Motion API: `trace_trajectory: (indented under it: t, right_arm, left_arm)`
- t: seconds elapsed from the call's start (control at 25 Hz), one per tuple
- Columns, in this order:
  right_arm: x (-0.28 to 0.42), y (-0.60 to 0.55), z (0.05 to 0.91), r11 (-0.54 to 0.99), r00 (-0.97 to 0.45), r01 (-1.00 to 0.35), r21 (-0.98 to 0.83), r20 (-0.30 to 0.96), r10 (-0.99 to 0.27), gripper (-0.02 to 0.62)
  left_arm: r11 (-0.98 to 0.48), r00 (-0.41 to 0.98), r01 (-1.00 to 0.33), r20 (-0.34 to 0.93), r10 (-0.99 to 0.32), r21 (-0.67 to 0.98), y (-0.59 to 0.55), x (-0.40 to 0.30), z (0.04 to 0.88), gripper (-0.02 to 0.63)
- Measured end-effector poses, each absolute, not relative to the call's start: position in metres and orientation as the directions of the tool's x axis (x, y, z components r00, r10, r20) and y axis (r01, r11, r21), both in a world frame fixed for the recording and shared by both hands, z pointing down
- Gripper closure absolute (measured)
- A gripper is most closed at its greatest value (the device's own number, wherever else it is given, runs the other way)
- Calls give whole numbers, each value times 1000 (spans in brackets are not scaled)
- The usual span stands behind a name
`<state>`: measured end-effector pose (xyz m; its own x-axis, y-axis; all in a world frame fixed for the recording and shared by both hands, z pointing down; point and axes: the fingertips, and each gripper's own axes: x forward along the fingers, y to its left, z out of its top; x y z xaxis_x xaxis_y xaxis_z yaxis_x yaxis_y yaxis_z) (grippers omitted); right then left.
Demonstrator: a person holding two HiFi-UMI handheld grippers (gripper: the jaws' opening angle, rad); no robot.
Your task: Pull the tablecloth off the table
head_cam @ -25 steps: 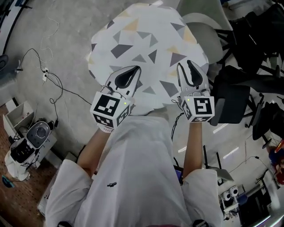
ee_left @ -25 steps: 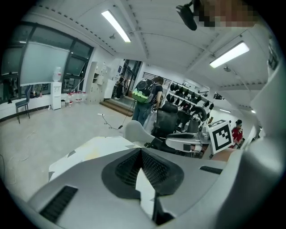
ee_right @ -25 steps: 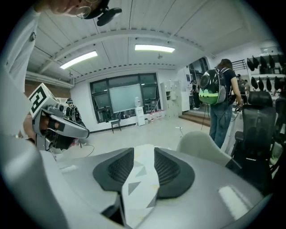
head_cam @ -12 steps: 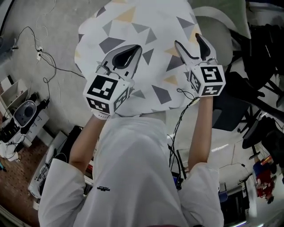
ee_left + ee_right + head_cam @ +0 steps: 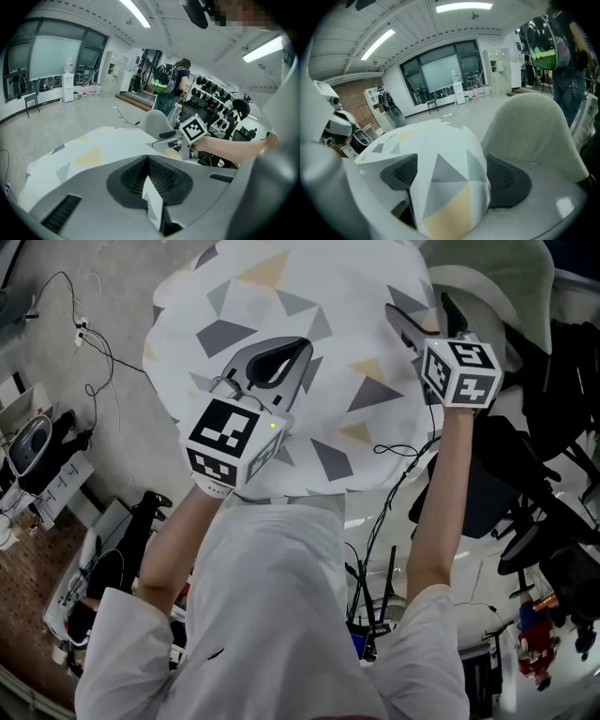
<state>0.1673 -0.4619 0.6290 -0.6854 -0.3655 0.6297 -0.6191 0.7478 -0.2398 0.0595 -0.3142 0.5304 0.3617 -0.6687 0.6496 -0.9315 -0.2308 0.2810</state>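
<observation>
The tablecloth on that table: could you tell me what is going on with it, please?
A person holds a gripper in each hand over the patterned tablecloth, which lies spread out, not yet pulled off. The right gripper has just been opening its jaws and has the cloth's right edge between them, not yet squeezed. The left gripper is over the cloth's middle with its jaws together, gripping nothing that I can make out.

A pale chair [image 5: 506, 277] and floor cables [image 5: 82, 334] lie around; a backpack-wearing person [image 5: 169, 84] stands beyond.
</observation>
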Motion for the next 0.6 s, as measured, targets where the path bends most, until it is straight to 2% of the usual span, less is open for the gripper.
trace_trajectory:
  t: [0.32,0.36,0.48,0.6]
  right_arm:
    - [166,-464,658,753,-643,-617,-228,698,-315,141]
    - [165,-462,658,755,-643,-613,-233,702,-306,151]
    - [162,-456,657,767,-646,-598,-230,705,-293,241]
    - [168,-455,654,776,-612,-610,-161,717,-333,280]
  left_arm:
    - [-210,350,-935,659,-666,285,-305,66,547,600]
    - [-209,350,-935,657,-668,286,-305,67,547,600]
    - [-201,346,-936,658,-669,289,-303,71,550,600]
    - [-207,350,-935,655,-670,288,-303,75,549,600]
